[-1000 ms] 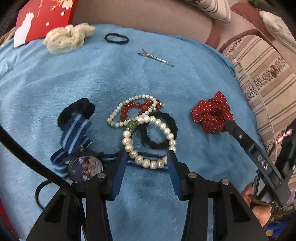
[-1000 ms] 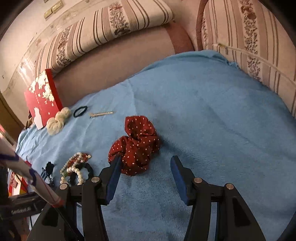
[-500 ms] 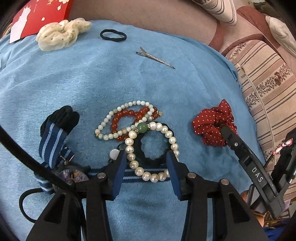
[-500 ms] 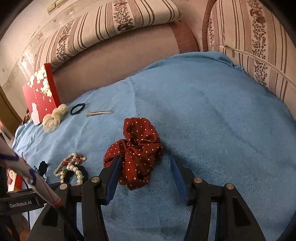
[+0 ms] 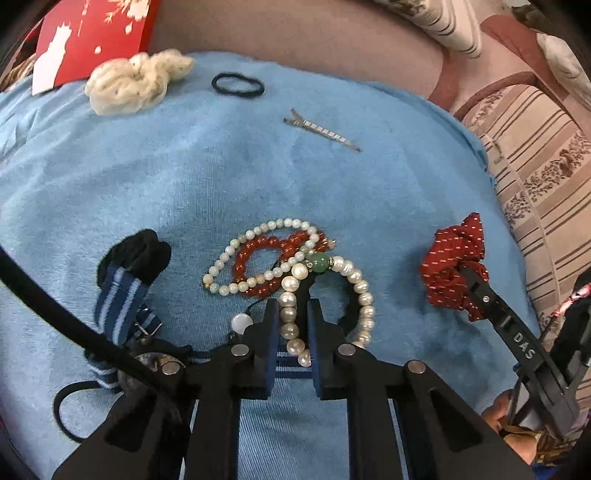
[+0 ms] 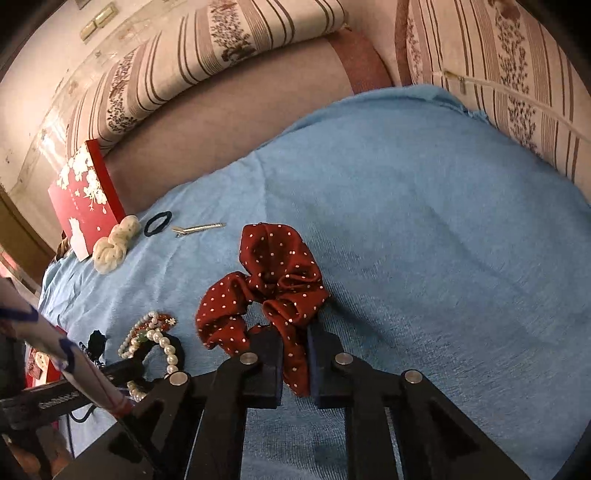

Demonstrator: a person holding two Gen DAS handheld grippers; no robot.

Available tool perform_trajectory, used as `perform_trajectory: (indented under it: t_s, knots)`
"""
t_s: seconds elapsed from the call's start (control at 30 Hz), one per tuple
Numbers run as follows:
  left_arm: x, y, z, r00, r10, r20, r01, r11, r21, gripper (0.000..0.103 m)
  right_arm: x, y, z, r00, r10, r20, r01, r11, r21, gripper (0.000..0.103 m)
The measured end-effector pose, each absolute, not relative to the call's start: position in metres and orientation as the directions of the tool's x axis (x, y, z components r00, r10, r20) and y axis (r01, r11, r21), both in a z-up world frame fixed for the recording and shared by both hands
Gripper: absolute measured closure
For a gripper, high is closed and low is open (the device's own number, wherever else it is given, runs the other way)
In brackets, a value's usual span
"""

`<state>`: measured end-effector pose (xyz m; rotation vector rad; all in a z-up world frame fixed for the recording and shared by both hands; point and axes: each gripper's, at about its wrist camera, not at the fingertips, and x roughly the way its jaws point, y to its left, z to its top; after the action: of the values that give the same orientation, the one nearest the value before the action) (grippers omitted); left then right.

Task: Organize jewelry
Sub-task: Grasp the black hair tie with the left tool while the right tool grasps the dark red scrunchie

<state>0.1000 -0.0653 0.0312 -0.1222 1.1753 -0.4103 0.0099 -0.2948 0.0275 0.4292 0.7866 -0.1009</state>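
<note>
A large pearl bracelet (image 5: 360, 291) with a green bead lies on the blue cloth (image 5: 221, 177), over a black scrunchie. My left gripper (image 5: 293, 314) is shut on its left strand. A small white bead bracelet (image 5: 236, 251) and a red bead bracelet (image 5: 258, 258) lie tangled just beyond. My right gripper (image 6: 295, 349) is shut on the near edge of a red polka-dot scrunchie (image 6: 273, 273), which also shows in the left wrist view (image 5: 448, 266). The pearl bracelet also shows in the right wrist view (image 6: 168, 349).
A striped blue watch strap (image 5: 122, 299) with a watch lies at left. A cream scrunchie (image 5: 133, 83), a black hair tie (image 5: 238, 85), a silver hair clip (image 5: 321, 129) and a red box (image 5: 92, 33) are at the back. Striped sofa cushions (image 6: 517, 92) border the cloth.
Both grippers went from open to shut: the left closed on the pearl bracelet's strand, the right closed on the red scrunchie after moving up to it.
</note>
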Motion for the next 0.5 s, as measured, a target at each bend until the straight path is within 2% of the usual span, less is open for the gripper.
perform_trajectory:
  t_s: [0.3, 0.5]
  knots:
    - [0.077, -0.045, 0.072, 0.373, -0.421, -0.827, 0.264, 0.902, -0.341, 0.089, 0.003, -0.289, 0.041, 0.733, 0.035, -0.680, 0.228, 0.928, 0.294, 0.093]
    - [0.052, -0.033, 0.086, 0.333, -0.478, -0.812, 0.298, 0.871, -0.391, 0.089, 0.004, -0.292, 0.038, 0.725, 0.077, -0.684, 0.221, 0.915, 0.337, 0.093]
